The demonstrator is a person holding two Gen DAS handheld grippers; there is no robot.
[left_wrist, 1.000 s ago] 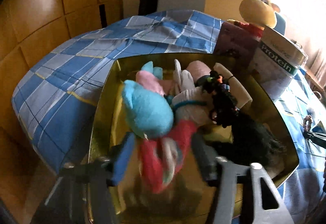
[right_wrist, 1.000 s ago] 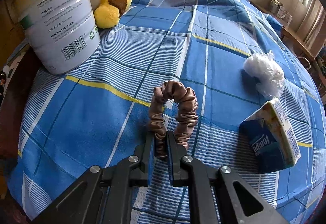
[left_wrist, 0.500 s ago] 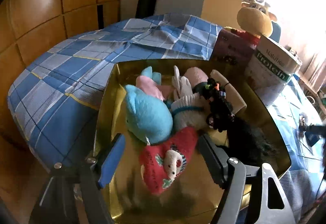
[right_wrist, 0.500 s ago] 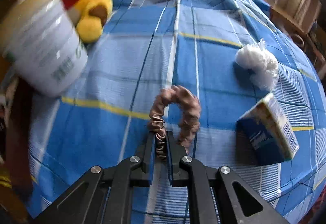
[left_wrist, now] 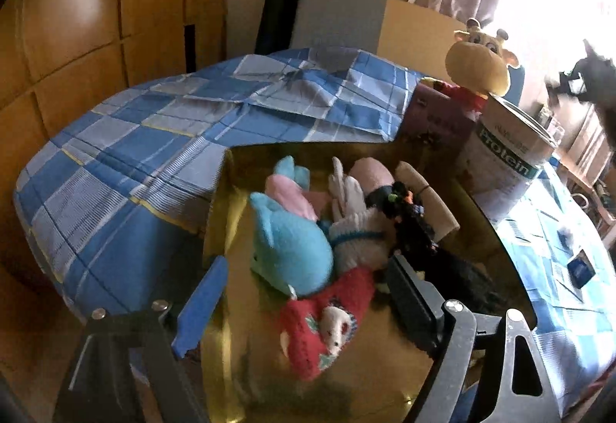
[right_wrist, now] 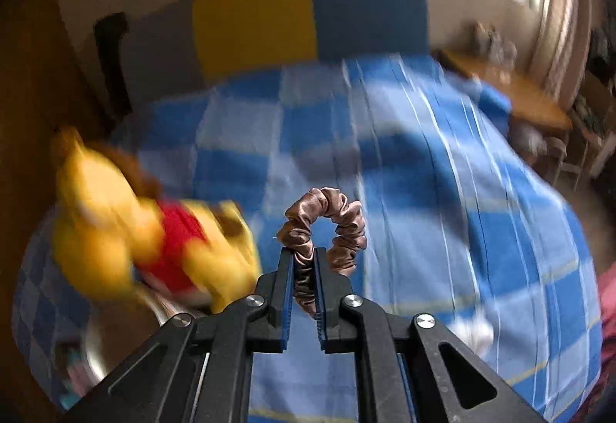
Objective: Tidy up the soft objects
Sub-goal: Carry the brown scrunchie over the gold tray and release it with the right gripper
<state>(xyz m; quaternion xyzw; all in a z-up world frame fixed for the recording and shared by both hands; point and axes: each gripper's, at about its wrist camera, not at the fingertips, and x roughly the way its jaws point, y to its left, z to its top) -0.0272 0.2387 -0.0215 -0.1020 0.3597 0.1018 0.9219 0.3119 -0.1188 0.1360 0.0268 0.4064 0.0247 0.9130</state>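
A gold tray (left_wrist: 496, 230) on the bed holds a blue plush (left_wrist: 292, 249), a pink plush, a white knitted piece (left_wrist: 358, 242), dark hair ties (left_wrist: 412, 219) and a red knitted sock (left_wrist: 327, 315) with a white animal on it. My left gripper (left_wrist: 304, 288) hovers over the tray's near end. Its jaws are opening, and the red sock lies loose below and between them, untouched by the pads. My right gripper (right_wrist: 304, 253) is shut on a brown satin scrunchie (right_wrist: 346, 226), held in the air above the blue checked bedsheet (right_wrist: 442, 192).
A white protein tub (left_wrist: 508, 161), a purple box (left_wrist: 439, 118) and a yellow plush (left_wrist: 477, 64) stand behind the tray. In the right wrist view the yellow plush (right_wrist: 154, 242) in a red shirt is blurred at left. A small blue pack (left_wrist: 581, 269) lies on the sheet.
The left jaws spread wider and drew back a little, leaving the red sock lying in the tray. The right gripper rose fast with the scrunchie, swinging towards the yellow plush.
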